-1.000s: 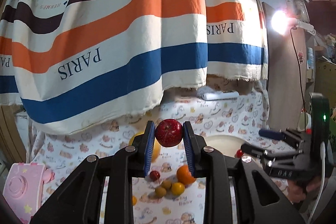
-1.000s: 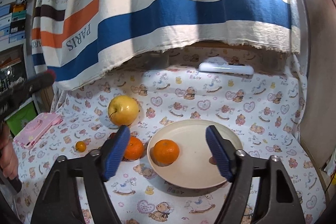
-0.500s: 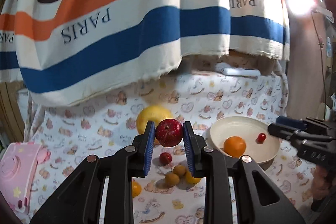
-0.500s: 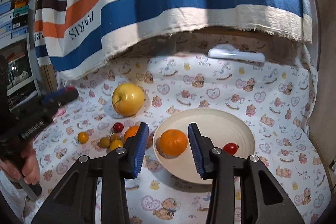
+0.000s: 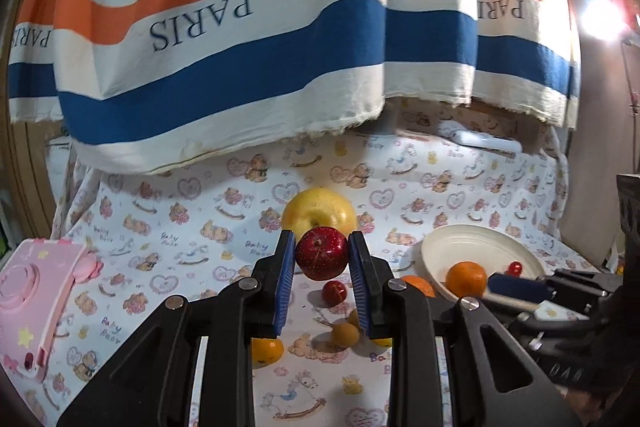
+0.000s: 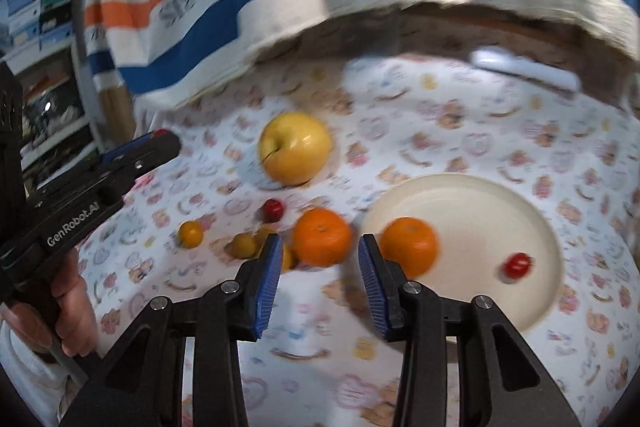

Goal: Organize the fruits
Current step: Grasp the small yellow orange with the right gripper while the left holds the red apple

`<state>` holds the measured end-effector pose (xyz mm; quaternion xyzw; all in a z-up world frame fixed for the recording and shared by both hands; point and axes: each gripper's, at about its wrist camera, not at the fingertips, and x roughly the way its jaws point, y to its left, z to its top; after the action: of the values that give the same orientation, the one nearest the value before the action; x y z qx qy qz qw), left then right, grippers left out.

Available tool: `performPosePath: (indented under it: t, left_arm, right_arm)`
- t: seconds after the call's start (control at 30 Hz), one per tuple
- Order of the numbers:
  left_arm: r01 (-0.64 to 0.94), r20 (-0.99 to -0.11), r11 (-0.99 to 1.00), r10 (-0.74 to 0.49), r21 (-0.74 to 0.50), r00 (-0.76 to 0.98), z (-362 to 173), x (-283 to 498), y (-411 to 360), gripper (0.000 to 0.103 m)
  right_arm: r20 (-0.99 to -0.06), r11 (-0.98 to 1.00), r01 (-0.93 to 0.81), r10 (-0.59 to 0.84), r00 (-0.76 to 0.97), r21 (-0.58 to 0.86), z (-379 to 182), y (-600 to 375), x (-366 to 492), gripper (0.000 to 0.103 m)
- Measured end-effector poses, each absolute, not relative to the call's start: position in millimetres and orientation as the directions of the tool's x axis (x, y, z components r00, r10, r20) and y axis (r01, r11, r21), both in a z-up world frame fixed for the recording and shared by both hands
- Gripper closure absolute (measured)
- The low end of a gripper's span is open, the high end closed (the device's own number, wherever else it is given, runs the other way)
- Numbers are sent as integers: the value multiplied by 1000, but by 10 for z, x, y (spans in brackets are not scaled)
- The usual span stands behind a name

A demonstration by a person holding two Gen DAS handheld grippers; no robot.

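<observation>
My left gripper [image 5: 321,241] is shut on a red apple [image 5: 322,261], held above the printed cloth in front of a big yellow apple [image 5: 320,207]. My right gripper [image 6: 320,247] stands open and narrow with nothing pressed between its pads. Just beyond its tips an orange [image 6: 322,242] lies on the cloth, left of the cream plate [image 6: 540,227]. The plate holds another orange [image 6: 408,245] and a cherry tomato [image 6: 518,265]. A small red fruit [image 6: 273,209] and small yellow fruits [image 6: 244,245] lie left of the orange.
A striped cloth [image 5: 280,27] hangs over the back of the table. A pink toy [image 5: 36,295] sits at the left edge and a white flat object [image 5: 480,143] at the back. Shelves [image 6: 40,27] stand to the left. A hand [image 6: 72,307] holds the left gripper.
The right jaws went from wide to narrow, and that gripper swung left from over the plate to the orange on the cloth. A cherry tomato now lies in the plate. The left gripper sank, apple still held.
</observation>
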<state>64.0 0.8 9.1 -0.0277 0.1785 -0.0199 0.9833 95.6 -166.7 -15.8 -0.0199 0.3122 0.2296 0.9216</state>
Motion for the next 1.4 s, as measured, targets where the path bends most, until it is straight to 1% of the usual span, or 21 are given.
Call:
performPosePath:
  t: [0.07, 0.13, 0.27, 0.33, 0.4, 0.47, 0.5, 0.6, 0.83, 0.9, 0.93, 1.2, 1.27, 1.33, 1.4]
  left_arm:
    - [-11, -345, 997, -16, -75, 938, 76, 645, 47, 77]
    - [-13, -357, 997, -16, -79, 934, 70, 669, 78, 77]
    - [-34, -344, 995, 1, -89, 939, 102, 649, 128, 77]
    - [-47, -341, 995, 15, -87, 940, 110, 641, 143, 77]
    - [-69, -350, 995, 39, -75, 936, 108, 658, 152, 77]
    - [-102, -373, 992, 70, -68, 925, 91, 696, 184, 77]
    - [-105, -383, 992, 69, -74, 921, 83, 709, 206, 77]
    - [-123, -398, 989, 82, -78, 914, 60, 733, 251, 77]
    - [-115, -407, 991, 79, -65, 910, 43, 748, 229, 77]
    - [-113, -407, 991, 76, -68, 910, 48, 744, 237, 77]
    - [-116, -404, 991, 79, -67, 911, 50, 740, 241, 77]
    - [-101, -401, 993, 68, -61, 914, 60, 735, 207, 77]
    - [-92, -387, 994, 64, -53, 920, 74, 706, 170, 77]
    - [-90, -362, 996, 81, -8, 929, 101, 668, 100, 77]
    - [-70, -346, 997, 62, -10, 936, 124, 639, 75, 77]
  right_arm:
    - [-606, 884, -450, 429, 670, 128, -191, -1584, 1033, 61]
    - [-627, 875, -464, 441, 643, 140, -227, -1505, 1099, 61]
    - [-650, 853, -498, 470, 597, 160, -293, -1362, 1185, 61]
    - [-665, 839, -525, 474, 576, 143, -334, -1257, 1197, 61]
    - [-679, 831, -537, 479, 557, 147, -369, -1200, 1206, 61]
    - [-695, 828, -527, 493, 523, 191, -427, -1180, 1266, 61]
    - [-703, 833, -516, 489, 517, 200, -455, -1173, 1296, 61]
    - [-713, 861, -487, 432, 552, 146, -480, -1147, 1334, 61]
    - [-779, 877, -472, 355, 517, 87, -607, -1004, 1454, 62]
    - [-784, 878, -469, 357, 508, 96, -633, -1004, 1472, 72]
    - [-780, 877, -467, 369, 505, 112, -638, -1022, 1475, 74]
    - [-744, 881, -462, 379, 550, 108, -484, -1152, 1349, 74]
    - [-730, 880, -461, 388, 563, 112, -398, -1210, 1295, 74]
    - [-711, 877, -463, 408, 573, 130, -291, -1298, 1230, 74]
    - [-693, 874, -465, 423, 584, 142, -199, -1376, 1180, 74]
